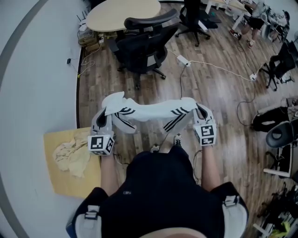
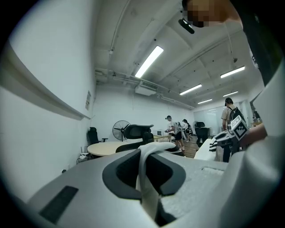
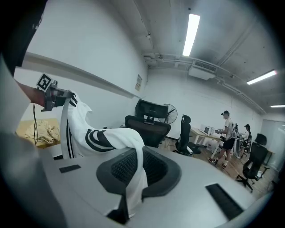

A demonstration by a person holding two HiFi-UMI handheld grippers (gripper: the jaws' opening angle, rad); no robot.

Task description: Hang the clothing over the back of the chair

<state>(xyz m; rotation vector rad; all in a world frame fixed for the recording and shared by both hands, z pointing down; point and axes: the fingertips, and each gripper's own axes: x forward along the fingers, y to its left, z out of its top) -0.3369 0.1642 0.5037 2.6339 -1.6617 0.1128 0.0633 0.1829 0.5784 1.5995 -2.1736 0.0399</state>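
Head view, places taken from the black chair [image 1: 142, 46].

- Near-left of the chair, against the white wall: one cardboard sheet [image 1: 58, 181] on the floor, one crumpled beige cloth [image 1: 72, 155] on it.
- Left gripper [image 1: 104, 116]: near side of the chair, slightly left of it, well apart from it. Forearm reaches straight forward from the torso. In the left gripper view the jaws are pressed onto a fold of white fabric that runs up between them.
- Clothing [image 1: 153, 111]: one white piece with black stripe bands, stretched in the air between the two grippers on the near side of the chair, not touching it. Kind of garment: cannot tell.
- Right gripper [image 1: 201, 114]: near side of the chair, right of it, level with the left one. Forearm parallel to the other. In the right gripper view the jaws pinch white fabric that drapes over them.
- Hidden: both hands under the gripper bodies; the chair's base partly under its seat.
- Beyond the chair: one round table [image 1: 123, 14], cut off by the top edge.
- Count: two grippers, both loaded.
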